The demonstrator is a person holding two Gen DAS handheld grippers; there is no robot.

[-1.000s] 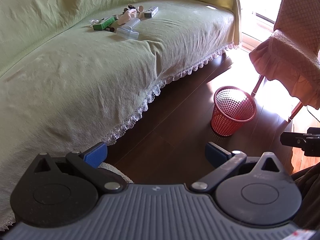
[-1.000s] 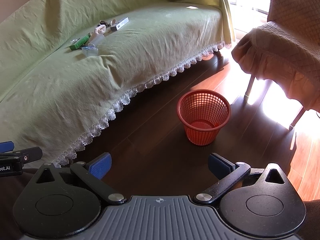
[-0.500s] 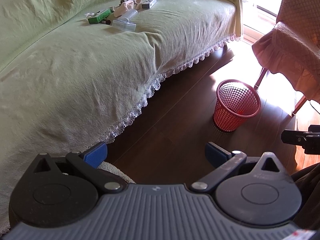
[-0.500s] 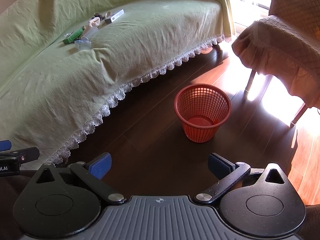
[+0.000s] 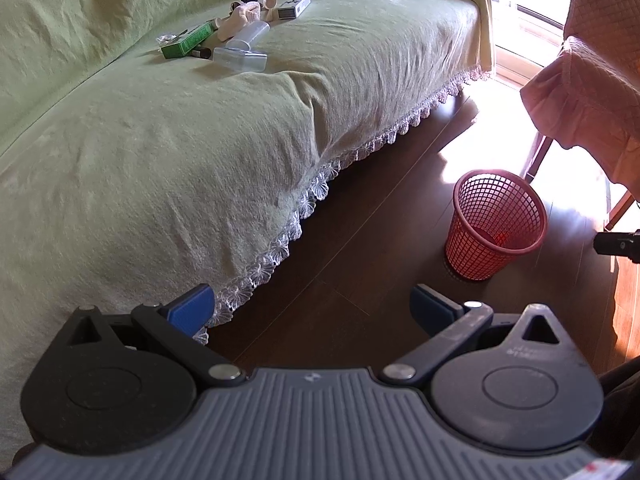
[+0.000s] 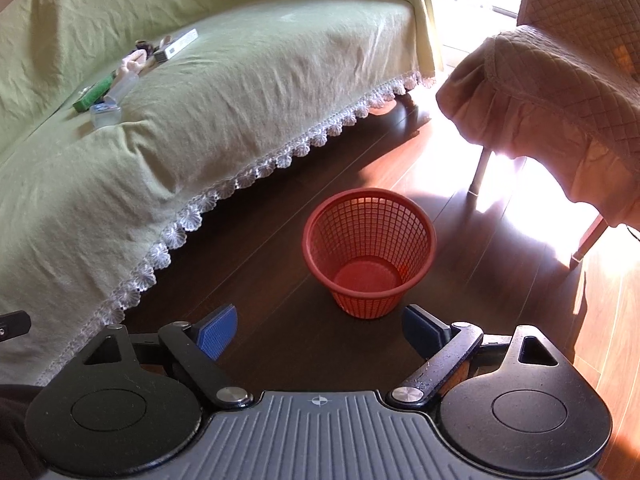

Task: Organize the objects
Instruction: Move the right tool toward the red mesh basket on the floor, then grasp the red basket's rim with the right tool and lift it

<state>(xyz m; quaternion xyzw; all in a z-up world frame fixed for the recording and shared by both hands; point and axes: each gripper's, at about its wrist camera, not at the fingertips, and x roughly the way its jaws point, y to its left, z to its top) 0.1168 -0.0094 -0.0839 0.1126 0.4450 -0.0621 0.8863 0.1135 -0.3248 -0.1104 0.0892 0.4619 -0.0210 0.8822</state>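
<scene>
— On the sofa (image 5: 168, 152), far back on its green cover, what is lying there?

— A small heap is sitting well away from both of your tools. A green box (image 5: 187, 41) is lying at the left end of it, a clear plastic piece (image 5: 240, 58) is resting just in front, a pale cloth-like bundle (image 5: 240, 20) is lying behind that, and a grey-and-white box (image 5: 294, 5) is sitting at the right end. Other small bits are showing among them, too small to make out. From the right wrist view the same green box (image 6: 93, 94) and grey-and-white box (image 6: 176, 49) are showing far off to the upper left.

— And how is my left gripper (image 5: 312, 308) standing?

— You are holding it spread wide with nothing between the blue pads (image 5: 188, 314); it is hovering over the sofa's lace edge and the dark wooden floor (image 5: 320, 280).

— My right gripper (image 6: 320, 328)?

— Likewise gaping wide and gripping nothing. It is pointing down at the floor, with the red basket (image 6: 416, 216) standing upright just ahead of the fingertips. That red basket (image 5: 472, 216) is looking empty, and it is standing on the floor between the sofa and the covered chair (image 6: 560, 92).

— Is either tool touching anything?

— Neither is touching anything that I am able to see.
</scene>
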